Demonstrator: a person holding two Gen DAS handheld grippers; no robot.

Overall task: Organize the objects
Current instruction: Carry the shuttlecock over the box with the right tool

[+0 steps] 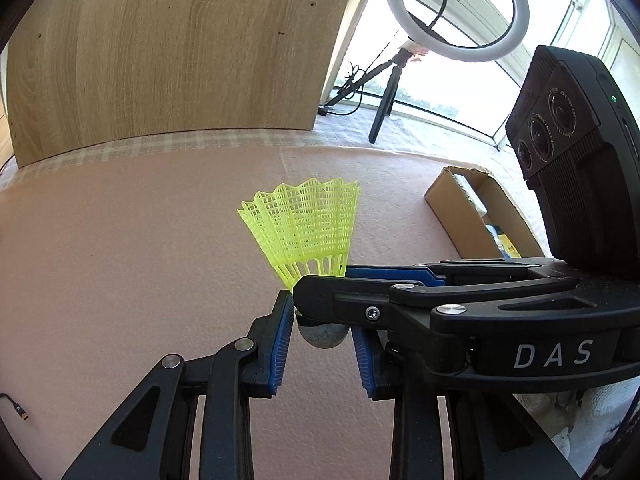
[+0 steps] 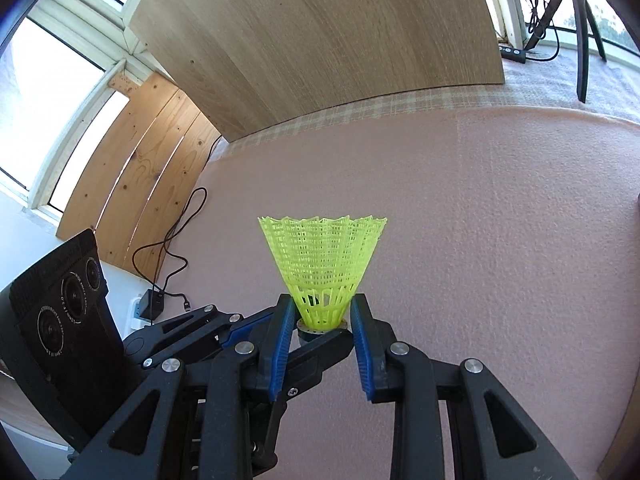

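Observation:
A neon-yellow plastic shuttlecock (image 1: 306, 232) stands skirt-up above the pink mat; it also shows in the right wrist view (image 2: 322, 264). Its grey cork base (image 1: 323, 336) sits between the blue pads of my left gripper (image 1: 320, 312). My right gripper (image 2: 322, 316) crosses in from the right at the same spot, its blue pads against the skirt's lower end. Both grippers close on the shuttlecock. The right gripper's arm (image 1: 460, 312) hides part of the left gripper's right finger.
An open cardboard box (image 1: 476, 216) with items inside lies at the right on the pink mat (image 1: 140, 260). A wooden board (image 1: 168, 48) stands at the back. A ring light on a tripod (image 1: 456, 12) stands by the window. A black cable and charger (image 2: 160, 280) lie at the left.

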